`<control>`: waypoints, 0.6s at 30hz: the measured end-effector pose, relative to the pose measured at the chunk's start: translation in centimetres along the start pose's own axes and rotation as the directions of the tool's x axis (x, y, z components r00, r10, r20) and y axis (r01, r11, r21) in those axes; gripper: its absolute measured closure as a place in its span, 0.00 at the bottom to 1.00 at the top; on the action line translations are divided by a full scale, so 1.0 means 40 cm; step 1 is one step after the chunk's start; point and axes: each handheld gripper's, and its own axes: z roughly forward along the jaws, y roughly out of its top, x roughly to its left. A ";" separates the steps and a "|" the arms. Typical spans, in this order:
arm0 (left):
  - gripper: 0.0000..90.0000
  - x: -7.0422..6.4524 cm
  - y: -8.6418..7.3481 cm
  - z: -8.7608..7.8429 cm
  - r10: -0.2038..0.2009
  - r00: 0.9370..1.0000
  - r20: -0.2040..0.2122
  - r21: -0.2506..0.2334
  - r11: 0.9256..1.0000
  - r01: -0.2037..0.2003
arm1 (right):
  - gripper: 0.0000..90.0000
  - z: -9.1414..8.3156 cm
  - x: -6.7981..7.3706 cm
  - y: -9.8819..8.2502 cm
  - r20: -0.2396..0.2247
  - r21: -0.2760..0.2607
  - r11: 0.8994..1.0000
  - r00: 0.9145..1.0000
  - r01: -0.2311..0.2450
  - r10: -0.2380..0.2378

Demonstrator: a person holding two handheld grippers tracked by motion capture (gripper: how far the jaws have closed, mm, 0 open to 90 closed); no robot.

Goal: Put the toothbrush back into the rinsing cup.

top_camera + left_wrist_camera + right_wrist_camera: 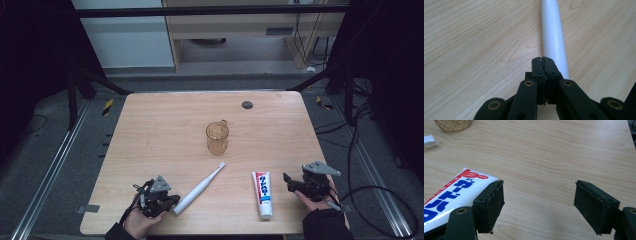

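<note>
Beside left gripper: white toothbrush (smooth handle), lying diagonal.

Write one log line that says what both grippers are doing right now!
left gripper: shut, empty, beside toothbrush handle | right gripper: open, empty, right of toothpaste | cup: upright, mid-table

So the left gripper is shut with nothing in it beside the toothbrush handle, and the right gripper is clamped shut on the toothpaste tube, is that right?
Not quite. The right gripper is open, not clamped on the toothpaste tube: the right gripper view shows its jaws wide apart over bare table, the tube beside the left one. The rest holds: the left gripper is shut and empty beside the toothbrush handle.
</note>
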 end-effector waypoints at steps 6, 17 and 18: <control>0.98 -0.005 0.001 0.002 0.014 1.000 0.006 0.014 1.000 -0.014 | 0.27 0.001 0.000 -0.001 -0.002 -0.003 1.000 1.000 -0.003 0.003; 0.92 -0.001 0.006 -0.004 -0.004 1.000 0.000 -0.015 1.000 0.004 | 0.27 0.002 0.000 -0.001 -0.002 -0.004 1.000 1.000 0.000 0.000; 0.90 0.001 0.008 -0.006 -0.008 1.000 -0.004 -0.025 1.000 0.008 | 0.27 0.003 -0.001 -0.001 -0.001 -0.004 1.000 1.000 0.001 -0.001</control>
